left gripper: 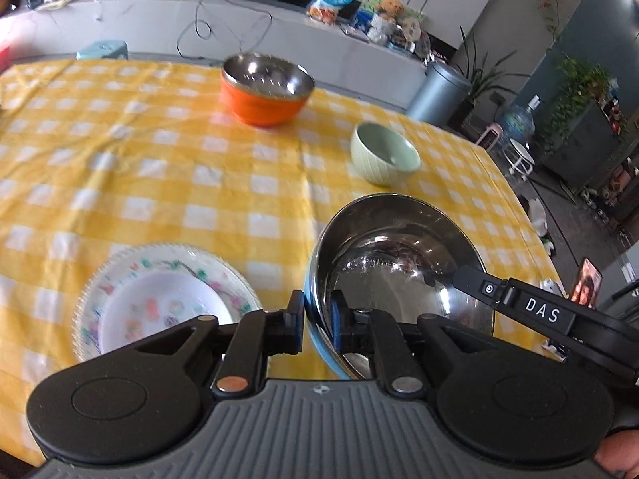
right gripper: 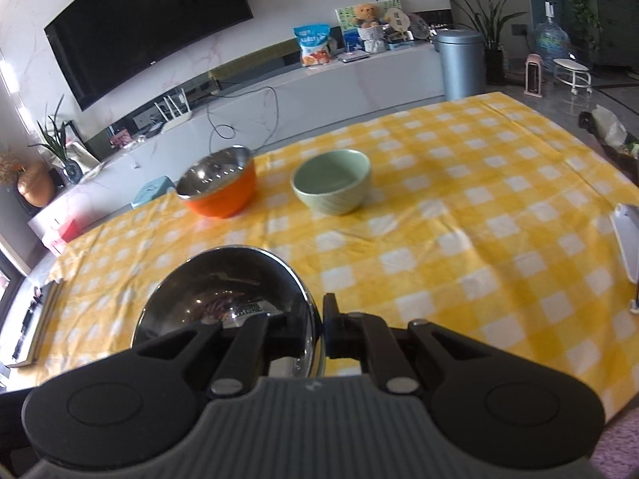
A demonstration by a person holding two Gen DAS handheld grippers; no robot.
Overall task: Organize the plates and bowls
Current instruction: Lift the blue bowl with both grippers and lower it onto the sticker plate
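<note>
My left gripper (left gripper: 317, 325) is shut on the near-left rim of a steel bowl with a blue outside (left gripper: 399, 263), held over the yellow checked table (left gripper: 159, 159). My right gripper (right gripper: 317, 329) is shut on the right rim of the same steel bowl (right gripper: 223, 287); its finger (left gripper: 475, 283) shows in the left wrist view at the bowl's right rim. A floral plate (left gripper: 159, 299) lies to the bowl's left. An orange steel-lined bowl (left gripper: 265, 92) (right gripper: 219, 187) and a green ceramic bowl (left gripper: 383, 153) (right gripper: 331, 181) stand farther back.
A white object (right gripper: 625, 239) lies at the table's right edge. Beyond the table's far edge are a low white cabinet (right gripper: 319, 84), a grey bin (right gripper: 459, 62) and a blue stool (left gripper: 103, 50).
</note>
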